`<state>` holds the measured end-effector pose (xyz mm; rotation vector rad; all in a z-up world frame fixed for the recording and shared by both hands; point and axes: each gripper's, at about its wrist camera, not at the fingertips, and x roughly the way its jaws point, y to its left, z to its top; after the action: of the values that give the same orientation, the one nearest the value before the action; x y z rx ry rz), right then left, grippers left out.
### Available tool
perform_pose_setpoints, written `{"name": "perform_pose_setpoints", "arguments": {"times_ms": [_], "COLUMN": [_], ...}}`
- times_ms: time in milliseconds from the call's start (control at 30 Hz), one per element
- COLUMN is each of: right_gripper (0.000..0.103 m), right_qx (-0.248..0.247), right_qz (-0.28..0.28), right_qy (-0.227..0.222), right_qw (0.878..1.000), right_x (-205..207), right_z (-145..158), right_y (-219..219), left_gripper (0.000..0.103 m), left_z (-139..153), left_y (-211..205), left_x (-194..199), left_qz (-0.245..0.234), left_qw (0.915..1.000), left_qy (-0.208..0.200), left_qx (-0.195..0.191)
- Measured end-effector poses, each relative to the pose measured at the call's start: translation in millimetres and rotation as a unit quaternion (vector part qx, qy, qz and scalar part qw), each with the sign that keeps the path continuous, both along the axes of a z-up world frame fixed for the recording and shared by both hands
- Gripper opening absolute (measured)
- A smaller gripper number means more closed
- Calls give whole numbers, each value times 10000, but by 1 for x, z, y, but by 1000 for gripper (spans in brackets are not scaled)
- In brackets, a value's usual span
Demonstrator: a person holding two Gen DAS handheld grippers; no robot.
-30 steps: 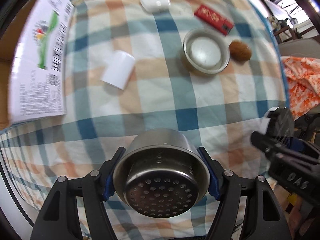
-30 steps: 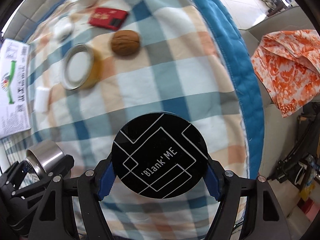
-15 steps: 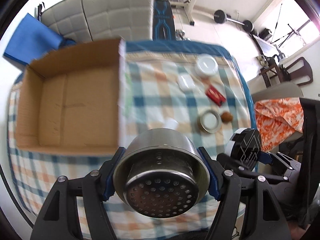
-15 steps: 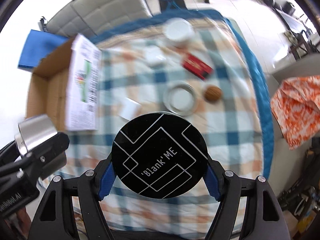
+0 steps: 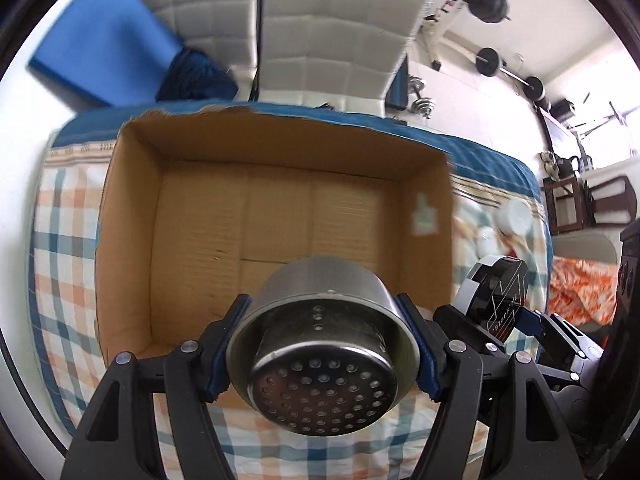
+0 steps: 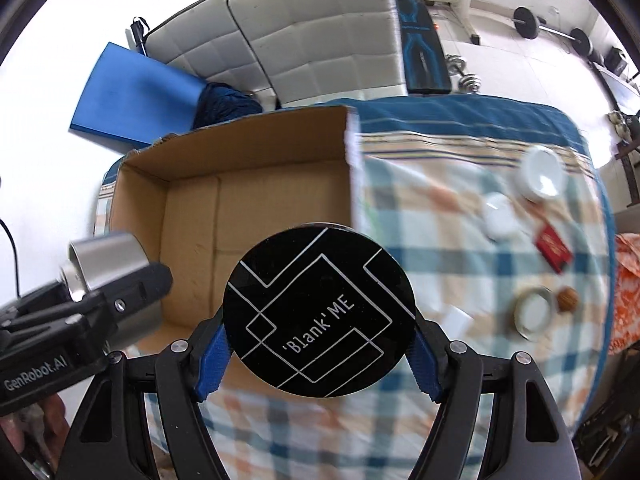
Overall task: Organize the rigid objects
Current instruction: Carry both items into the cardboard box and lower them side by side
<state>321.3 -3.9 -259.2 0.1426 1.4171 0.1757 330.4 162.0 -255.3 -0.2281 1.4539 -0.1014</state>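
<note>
Grippers clamp objects: left gripper [image 5: 323, 354] holds steel strainer cup [image 5: 323, 344], perforated base camera-ward; right gripper [image 6: 318, 338] black disc [image 6: 319, 312].

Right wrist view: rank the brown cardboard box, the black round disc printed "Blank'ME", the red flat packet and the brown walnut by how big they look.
1. Brown cardboard box, largest.
2. Black round disc, though it sits right at the lens, which inflates it.
3. Red flat packet.
4. Brown walnut, smallest.

Home gym room; barbells [image 5: 490, 62], sofa [image 6: 320, 44]
</note>
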Motion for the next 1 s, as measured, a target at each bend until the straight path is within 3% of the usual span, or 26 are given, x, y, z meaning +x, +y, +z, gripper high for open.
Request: {"name": "perform_pose_setpoints", "arguments": {"times_ms": [267, 500, 667, 1000], "right_gripper": [77, 77, 77, 78], "right_qx": [-95, -211, -348, -381], "right_qz": [192, 203, 182, 77], "right_qy": [273, 597, 786, 992], "right_qw": [9994, 9978, 9961, 9943], "right_x": [53, 80, 88, 106], "right_z": [-65, -112, -135, -159], "right_y": [54, 66, 66, 76], "left_gripper": [69, 69, 69, 71], "left_z": [-80, -132, -143, -136], "left_y": [45, 42, 34, 24], "left_x": [55, 79, 86, 83], "left_qz": [176, 119, 69, 57], "left_qw": [9952, 9905, 9915, 9910], "left_qy": [832, 1218, 1217, 1280], "left_qx": [-475, -619, -463, -384]}}
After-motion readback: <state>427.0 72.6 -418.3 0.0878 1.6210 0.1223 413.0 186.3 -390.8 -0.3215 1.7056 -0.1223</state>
